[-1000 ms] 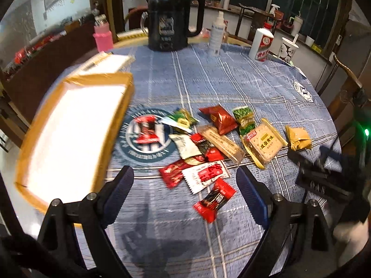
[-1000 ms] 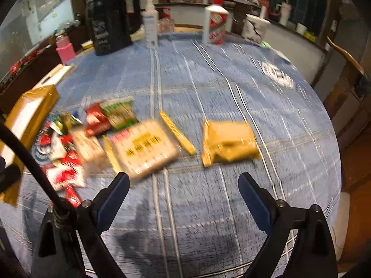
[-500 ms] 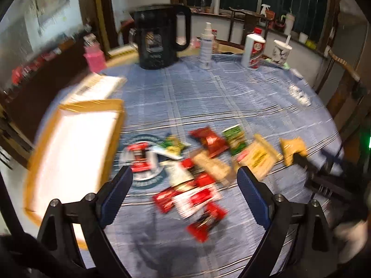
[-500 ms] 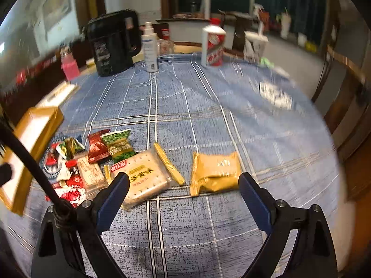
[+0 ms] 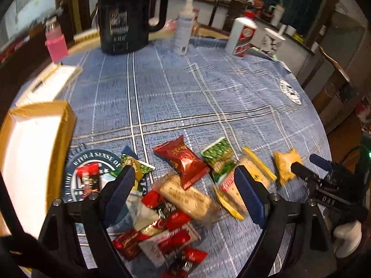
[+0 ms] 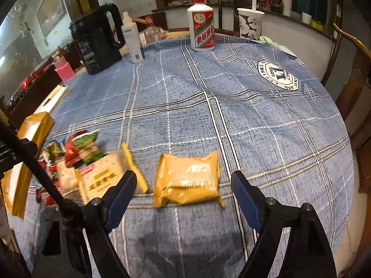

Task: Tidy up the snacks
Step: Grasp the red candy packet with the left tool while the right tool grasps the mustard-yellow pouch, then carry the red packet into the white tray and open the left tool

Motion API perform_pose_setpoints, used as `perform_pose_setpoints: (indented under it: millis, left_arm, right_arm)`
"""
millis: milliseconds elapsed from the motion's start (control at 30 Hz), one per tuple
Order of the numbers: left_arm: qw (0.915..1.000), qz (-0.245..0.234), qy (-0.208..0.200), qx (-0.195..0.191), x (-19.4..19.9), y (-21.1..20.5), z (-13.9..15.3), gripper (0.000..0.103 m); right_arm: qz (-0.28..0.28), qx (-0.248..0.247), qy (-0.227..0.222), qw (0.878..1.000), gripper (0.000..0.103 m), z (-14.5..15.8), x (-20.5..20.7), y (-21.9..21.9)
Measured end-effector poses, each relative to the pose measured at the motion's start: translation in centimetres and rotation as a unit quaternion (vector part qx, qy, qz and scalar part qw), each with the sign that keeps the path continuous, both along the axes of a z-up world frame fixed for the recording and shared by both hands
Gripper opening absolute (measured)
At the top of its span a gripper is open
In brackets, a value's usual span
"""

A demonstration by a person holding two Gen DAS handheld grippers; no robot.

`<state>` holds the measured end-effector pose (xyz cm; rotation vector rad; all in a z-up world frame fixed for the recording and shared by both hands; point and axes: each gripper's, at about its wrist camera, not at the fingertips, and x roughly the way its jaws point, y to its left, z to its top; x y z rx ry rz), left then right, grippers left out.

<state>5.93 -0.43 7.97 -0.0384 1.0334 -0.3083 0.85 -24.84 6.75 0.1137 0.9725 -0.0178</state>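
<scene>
**Reaching for the first snack packets**

The right gripper (image 6: 183,197) hovers wide apart, empty, framing the orange-yellow foil packet (image 6: 187,180) lying alone on the blue checked tablecloth (image 6: 231,92). The left gripper (image 5: 183,192), equally wide and empty, hangs over the heap of small red, green and beige wrapped snacks (image 5: 180,185) beside the shallow gold-rimmed cardboard tray (image 5: 30,153). This looks like the approach stage; next, lower, close on a packet, and carry it to the tray.

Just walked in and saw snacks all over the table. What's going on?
A person holds two grippers over the blue plaid tablecloth. The right gripper, open, frames the lone yellow foil packet. The left gripper, open and empty, hovers above the wrapper pile. The yellow-rimmed white tray holds nothing visible.
</scene>
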Motion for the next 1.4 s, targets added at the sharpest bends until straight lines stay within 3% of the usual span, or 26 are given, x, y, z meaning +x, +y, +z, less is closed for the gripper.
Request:
perform_pose_setpoints:
  millis: [133, 233, 300, 400, 467, 700, 800, 933, 1233, 1400]
  left_arm:
    - [0.9996, 0.014, 0.024, -0.009, 1.9, -0.2, -1.7, 0.083]
    - [0.9994, 0.001, 0.036, 0.003, 2.9, -1.1, -2.8, 0.072]
    - [0.9991, -0.011, 0.04, 0.011, 3.1, -1.5, -3.2, 0.058]
    - [0.9988, -0.019, 0.045, 0.004, 3.5, -1.4, -3.5, 0.045]
    - [0.9988, -0.016, 0.046, 0.004, 3.6, -1.1, -3.6, 0.042]
    - [0.9986, -0.018, 0.05, 0.004, 4.2, -1.2, -4.6, 0.042]
    - [0.9983, -0.028, 0.05, 0.011, 4.0, -1.3, -4.7, 0.031]
    - [0.9986, -0.029, 0.044, 0.01, 3.7, -0.9, -4.2, 0.028]
    - [0.9995, -0.007, -0.003, -0.032, 1.4, 2.1, 0.3, 0.028]
    - [0.9979, 0.009, -0.026, -0.058, -0.9, 5.1, 3.2, 0.028]
  right_arm:
    - [-0.002, -0.026, 0.019, 0.999, 0.083, -1.4, 1.2, 0.9]
    - [-0.002, -0.037, 0.026, 0.999, 0.083, -1.9, 1.6, 1.0]
    - [-0.003, -0.033, 0.031, 0.999, 0.08, -2.1, 1.6, 0.9]
    - [-0.003, -0.035, 0.038, 0.999, 0.074, -2.5, 1.9, 0.9]
    - [-0.002, -0.032, 0.041, 0.999, 0.071, -2.7, 1.9, 1.0]
    - [0.002, -0.038, 0.034, 0.999, 0.065, -2.7, 1.8, 1.4]
    - [0.003, -0.027, 0.033, 0.999, 0.062, -2.6, 1.6, 1.4]
    - [-0.001, -0.019, 0.031, 0.999, 0.059, -2.2, 1.3, 1.2]
    - [-0.02, -0.001, -0.005, 1.0, 0.057, 0.6, -0.6, 1.5]
    - [-0.002, 0.014, -0.027, 1.0, 0.057, 2.7, -1.7, 3.7]
